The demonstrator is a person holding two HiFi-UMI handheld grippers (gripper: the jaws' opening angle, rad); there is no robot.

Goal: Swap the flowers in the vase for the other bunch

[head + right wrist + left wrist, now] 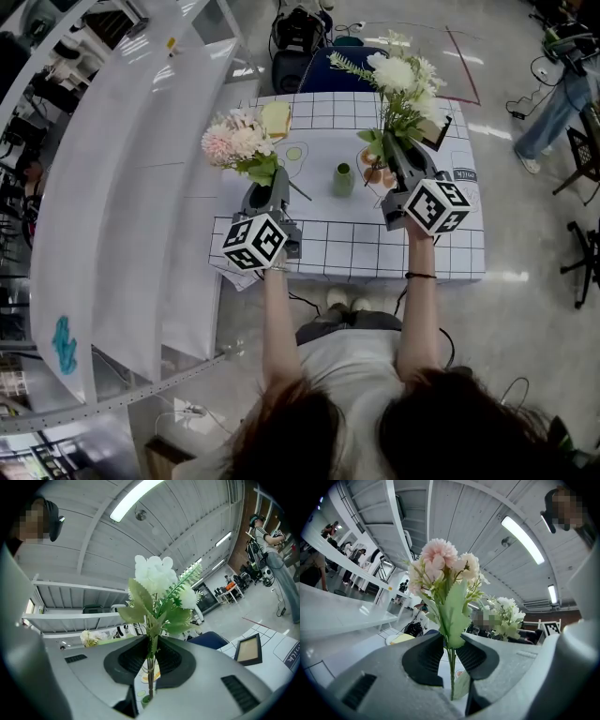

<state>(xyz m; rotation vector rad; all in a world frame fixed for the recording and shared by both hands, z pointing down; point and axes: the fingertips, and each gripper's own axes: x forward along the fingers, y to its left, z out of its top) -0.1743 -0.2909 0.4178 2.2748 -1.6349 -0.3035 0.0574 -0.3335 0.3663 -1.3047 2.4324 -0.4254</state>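
A pink bunch [236, 141] stands upright in my left gripper [269, 185], which is shut on its green stems [451, 667] over the table's left part. My right gripper [398, 152] is shut on the stems [151, 660] of a white bunch [405, 80], held upright over the table's right part. In each gripper view the stems run between the ribbed pads, with the pink blooms [440, 566] or the white blooms [157, 581] above. A small green vase [344, 179] stands on the table between the two grippers, with no flowers in it. It shows low between the right jaws [146, 699].
The table [441, 253] has a white grid cloth. On it lie a yellow pad [276, 119] at the back, a dark picture frame [441, 131] at the right and a small orange dish [373, 174] by the vase. White shelving [122, 187] runs along the left. A blue chair [328, 70] stands behind.
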